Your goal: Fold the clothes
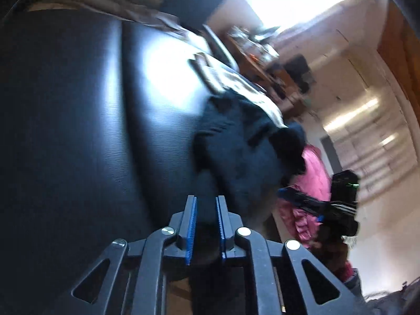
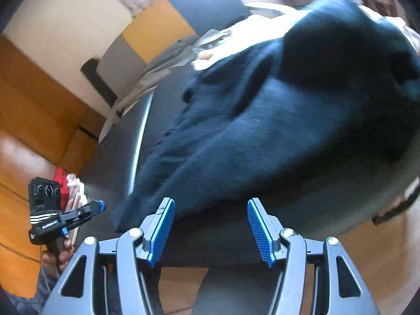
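A dark navy garment (image 2: 262, 120) lies rumpled on a black table (image 2: 168, 99); it also shows in the left wrist view (image 1: 236, 144) toward the table's right part. My right gripper (image 2: 210, 207) is open and empty, its blue pads just short of the garment's near edge. My left gripper (image 1: 206, 202) is narrowly open with nothing between its pads, over the table's near edge, short of the garment. The left gripper also shows in the right wrist view (image 2: 97, 207), and the right gripper in the left wrist view (image 1: 286, 191), held off the table's side.
A pink garment (image 1: 315, 173) hangs beside the table's right end. Papers and light cloth (image 1: 236, 78) lie at the table's far side. Grey fabric (image 2: 162, 60) lies at the far left corner. Orange-wood floor (image 2: 31, 105) surrounds the table.
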The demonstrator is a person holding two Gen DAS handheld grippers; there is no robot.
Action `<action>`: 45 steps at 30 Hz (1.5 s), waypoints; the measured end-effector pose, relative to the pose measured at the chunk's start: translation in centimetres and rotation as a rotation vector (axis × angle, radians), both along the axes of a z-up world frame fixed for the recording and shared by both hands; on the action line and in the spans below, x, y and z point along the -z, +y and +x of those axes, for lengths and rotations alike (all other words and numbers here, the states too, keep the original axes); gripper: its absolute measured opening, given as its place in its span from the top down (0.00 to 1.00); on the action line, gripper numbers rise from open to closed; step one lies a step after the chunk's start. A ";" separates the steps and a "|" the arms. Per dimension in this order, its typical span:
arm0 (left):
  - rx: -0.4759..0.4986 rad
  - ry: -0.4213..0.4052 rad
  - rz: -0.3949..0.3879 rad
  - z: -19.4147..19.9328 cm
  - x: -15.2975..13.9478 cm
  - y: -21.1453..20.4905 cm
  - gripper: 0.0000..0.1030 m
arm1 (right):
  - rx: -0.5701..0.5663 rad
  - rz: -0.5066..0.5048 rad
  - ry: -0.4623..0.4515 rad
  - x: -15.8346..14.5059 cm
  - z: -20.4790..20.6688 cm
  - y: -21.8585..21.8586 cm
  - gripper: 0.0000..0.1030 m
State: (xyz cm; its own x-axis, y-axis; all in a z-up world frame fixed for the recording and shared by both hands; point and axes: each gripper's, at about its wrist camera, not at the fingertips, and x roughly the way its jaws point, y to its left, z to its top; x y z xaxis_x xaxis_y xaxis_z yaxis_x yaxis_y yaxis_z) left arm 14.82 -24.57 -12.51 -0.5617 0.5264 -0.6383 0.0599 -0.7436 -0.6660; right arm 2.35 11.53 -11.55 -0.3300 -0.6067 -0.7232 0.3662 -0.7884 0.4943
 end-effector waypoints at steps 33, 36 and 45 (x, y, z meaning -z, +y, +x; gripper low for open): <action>0.216 -0.052 -0.174 -6.7 1.3 8.6 0.87 | -0.445 0.599 0.158 3.0 -15.7 -14.5 0.74; 0.166 -0.044 -0.130 -4.7 1.0 7.6 0.89 | -0.360 0.472 0.140 1.7 -13.8 -12.7 0.76; -0.133 0.063 -0.057 5.2 -2.7 -2.1 0.90 | -0.244 -0.008 0.214 -8.0 -7.8 -12.3 0.77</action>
State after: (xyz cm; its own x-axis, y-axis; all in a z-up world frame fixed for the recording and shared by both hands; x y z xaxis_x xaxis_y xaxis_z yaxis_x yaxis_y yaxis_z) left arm 19.99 -26.70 -9.83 -0.6635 0.4089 -0.6266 0.1199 -0.7685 -0.6285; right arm -5.47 -0.74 -3.59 -0.3185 -0.6921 -0.6478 0.6404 -0.6609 0.3913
